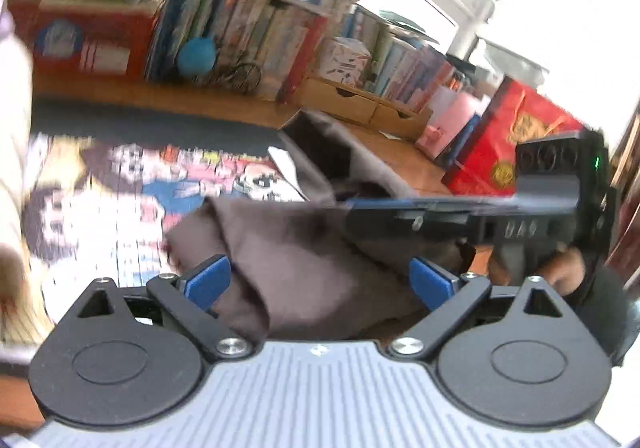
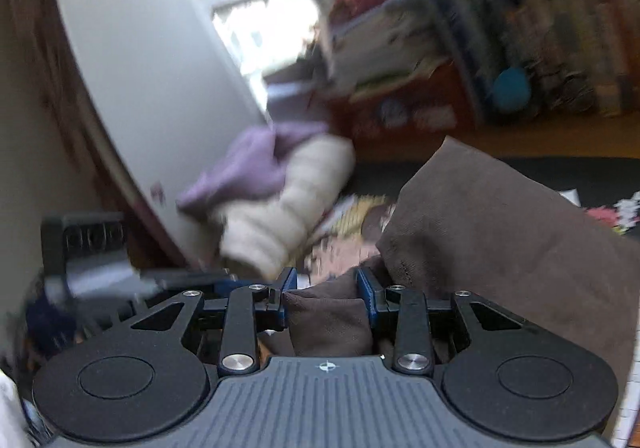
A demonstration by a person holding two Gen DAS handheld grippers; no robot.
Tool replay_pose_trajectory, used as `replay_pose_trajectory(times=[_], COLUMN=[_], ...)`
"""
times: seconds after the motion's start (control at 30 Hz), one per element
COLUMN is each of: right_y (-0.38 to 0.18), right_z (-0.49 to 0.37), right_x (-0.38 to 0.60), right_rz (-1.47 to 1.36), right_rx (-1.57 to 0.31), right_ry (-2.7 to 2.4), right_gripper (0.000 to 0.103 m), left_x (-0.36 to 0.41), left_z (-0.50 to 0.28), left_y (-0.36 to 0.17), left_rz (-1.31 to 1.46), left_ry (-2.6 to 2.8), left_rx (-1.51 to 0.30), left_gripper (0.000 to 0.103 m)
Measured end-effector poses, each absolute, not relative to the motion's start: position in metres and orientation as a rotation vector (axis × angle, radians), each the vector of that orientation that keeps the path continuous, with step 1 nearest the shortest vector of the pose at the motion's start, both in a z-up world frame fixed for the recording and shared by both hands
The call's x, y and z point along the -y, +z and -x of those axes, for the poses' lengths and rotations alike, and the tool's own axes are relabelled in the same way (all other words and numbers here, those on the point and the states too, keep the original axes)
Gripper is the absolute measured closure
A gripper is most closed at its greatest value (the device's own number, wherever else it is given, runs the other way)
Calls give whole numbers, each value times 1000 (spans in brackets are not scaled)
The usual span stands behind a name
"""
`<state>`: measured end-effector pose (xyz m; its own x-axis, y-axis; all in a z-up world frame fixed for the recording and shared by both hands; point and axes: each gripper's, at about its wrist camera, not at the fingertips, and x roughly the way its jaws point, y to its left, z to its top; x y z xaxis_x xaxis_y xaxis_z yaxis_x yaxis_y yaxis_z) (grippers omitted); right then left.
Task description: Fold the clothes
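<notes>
A brown garment [image 1: 304, 268] is bunched up over a colourful printed mat [image 1: 120, 188]. My left gripper [image 1: 320, 282] is open, its blue pads [image 1: 208, 280] spread wide on either side of a fold of the brown cloth. My right gripper [image 2: 326, 288] is shut on a thick folded bunch of the brown garment [image 2: 500, 228], and the rest of the cloth rises to the right of it. In the left wrist view the right gripper [image 1: 360, 212] reaches in from the right onto the garment, with a hand [image 1: 568, 276] behind it.
A cream and purple pile of clothes [image 2: 280, 200] lies on the mat's far left by a white wall. Shelves of books [image 1: 260, 28], small wooden drawers [image 1: 360, 100] and a red bag [image 1: 512, 140] line the far side. Both views are blurred by motion.
</notes>
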<state>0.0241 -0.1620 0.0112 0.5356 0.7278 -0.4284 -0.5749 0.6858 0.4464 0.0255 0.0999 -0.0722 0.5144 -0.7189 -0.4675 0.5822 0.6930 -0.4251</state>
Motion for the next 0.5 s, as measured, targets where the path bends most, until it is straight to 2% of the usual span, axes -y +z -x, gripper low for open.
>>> replay_pose_trajectory(times=[0.07,0.13,0.17,0.2,0.23,0.27,0.3,0.47,0.5], right_y=[12,21,27,31,34,37,35,6,1], right_z=[-16,1,11,22,33,44,50,55,56], right_x=[161,173,181,189,198,207,216,256,264], right_rz=[-238,-198,-175,-151,-127,-102,-96,-145,-155], right_rx=[-611,-537,-495,-452,-409,-365,-351,-414,-426], right_ry=[774,717,682,645,607,569,523,256,202], right_gripper=[65,44,26,18,16,9,1,0,3], left_x=[-98,-90,-83,-77,-69,-61,-52,-29,-29], left_z=[-27,-24,-23,-20,-21,-22,-24,-37,-38], left_y=[-76,-74,-74,-75,-76,-79,-83,-110,-112], left_rz=[249,242,242,243,243,237,231,225,231], left_ry=[-826,-895,-937,-970,-1003,-1025,-1039,-1015,-1014], left_rx=[-658,-627,-614,-606,-607,-616,-634,-764,-766], left_gripper=[6,5,5,4,4,4,4,4,4])
